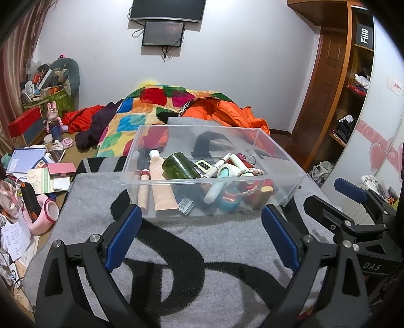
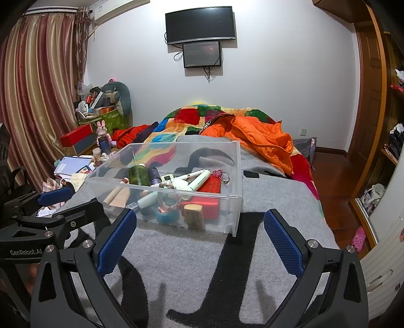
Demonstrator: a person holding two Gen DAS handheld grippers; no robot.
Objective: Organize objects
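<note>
While both grippers' fingers [image 1: 276,228] gape empty, clear bin [image 1: 275,143] just beyond their tips, untouched.

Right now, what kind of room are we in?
Most likely a bedroom: a bed with a patchwork quilt, a wall-mounted TV, and a wooden wardrobe with clothes on its shelves.

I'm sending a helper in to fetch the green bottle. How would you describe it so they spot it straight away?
On the bed's grey blanket stands a clear plastic bin full of small items. The green bottle lies on its side near the middle, beside a peach tube. It is the only dark green, see-through glass piece among pale markers and tubes.
</note>
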